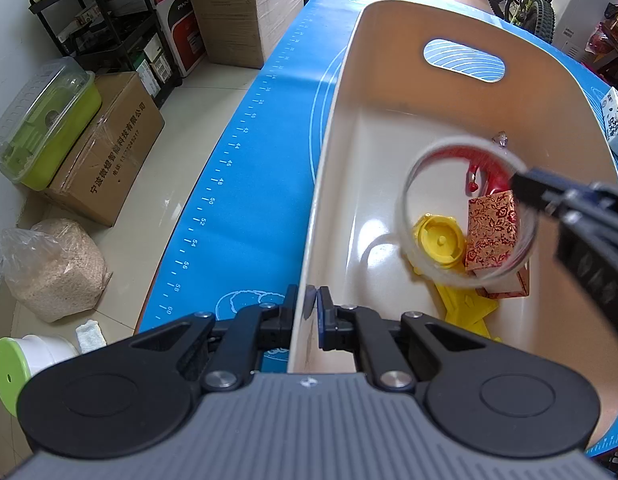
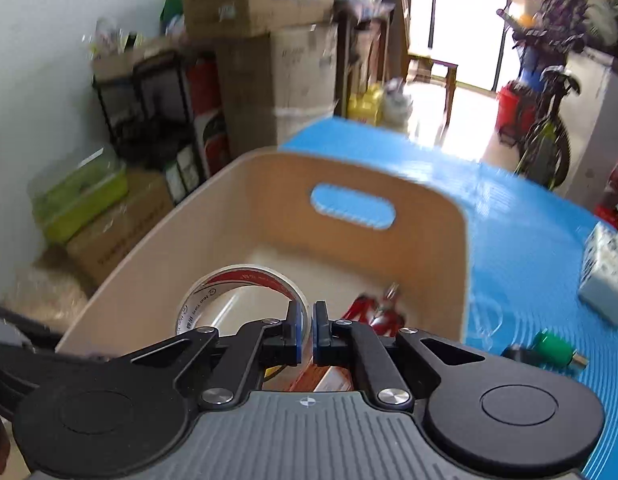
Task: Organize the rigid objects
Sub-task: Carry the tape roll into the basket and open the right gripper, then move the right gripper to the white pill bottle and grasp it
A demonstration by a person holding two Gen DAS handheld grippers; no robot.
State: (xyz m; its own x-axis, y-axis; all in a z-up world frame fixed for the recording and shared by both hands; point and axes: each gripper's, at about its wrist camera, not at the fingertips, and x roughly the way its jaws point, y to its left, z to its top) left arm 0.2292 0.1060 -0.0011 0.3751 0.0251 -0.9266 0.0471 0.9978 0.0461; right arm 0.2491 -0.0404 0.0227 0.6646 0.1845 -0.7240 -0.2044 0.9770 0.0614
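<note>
The left gripper [image 1: 311, 300] pinched the near wall of the beige bin [image 1: 349, 92] at lower centre. The right gripper [image 2: 308, 320] clamped a clear tape roll [image 2: 213, 296], held above the bin's interior, centre-right of the left view.

A roll of clear adhesive tape [image 2: 245, 300] with a red-printed core hangs tilted above the inside of the cream plastic bin [image 1: 341, 128], pinched at its rim. On the bin's floor lie a yellow plastic toy with a round cap [image 1: 441, 240], a red-and-gold floral box [image 1: 491, 232] and a glossy red item [image 1: 485, 172], close together. The bin stands on the blue surface [image 1: 245, 184].
</note>
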